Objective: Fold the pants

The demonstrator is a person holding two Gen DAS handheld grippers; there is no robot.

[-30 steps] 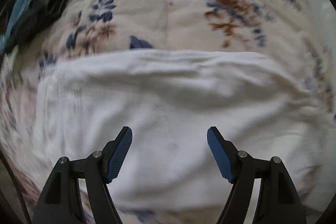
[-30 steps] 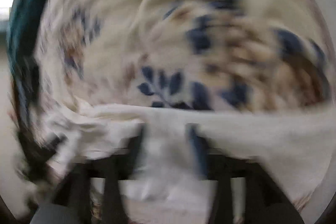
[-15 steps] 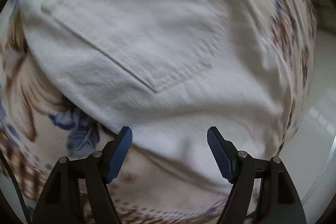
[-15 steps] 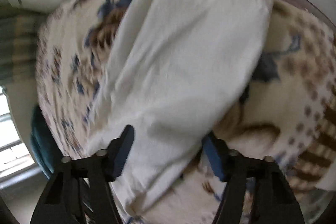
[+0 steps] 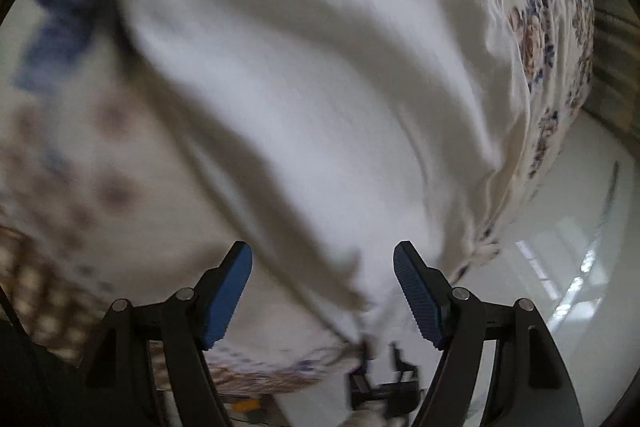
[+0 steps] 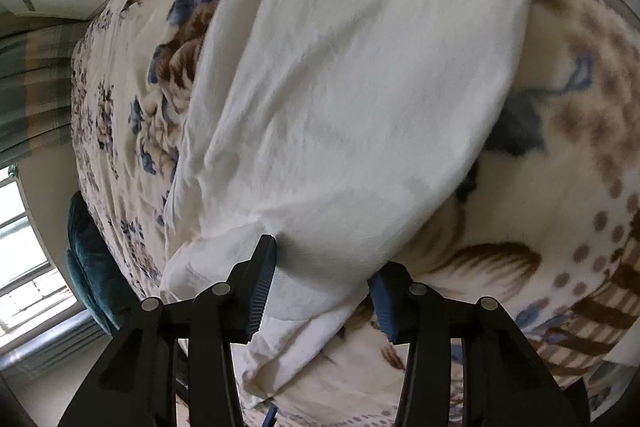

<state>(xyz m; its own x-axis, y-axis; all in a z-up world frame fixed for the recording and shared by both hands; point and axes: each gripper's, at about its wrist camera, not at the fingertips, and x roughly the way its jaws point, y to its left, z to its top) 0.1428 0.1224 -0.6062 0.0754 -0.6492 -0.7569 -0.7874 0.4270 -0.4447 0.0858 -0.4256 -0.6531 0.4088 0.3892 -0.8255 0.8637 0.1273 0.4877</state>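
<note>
A: What's the big surface here?

B: A bed under a floral blanket [image 6: 560, 155], cream with blue and brown flowers. The white pants [image 6: 352, 99] lie on it, already doubled into one long panel.

A: Which way do they run?

B: In the right wrist view, the long axis goes straight away from the gripper, the gathered waistband at the far end and the loose leg ends near, spilling toward the bed's edge.

A: And the grippers?

B: The right gripper [image 6: 320, 291] has its jaws spread, straddling the near end of the cloth without pinching it. The left gripper [image 5: 322, 287] is spread too, holding nothing, hovering over blurred white fabric [image 5: 320, 99] that slants from upper left to lower right.

A: Which is nearer a grab?

B: The right, I'd judge: the near hem sits between its fingers, so closing there and carrying it toward the waistband looks like the coming fold.
</note>
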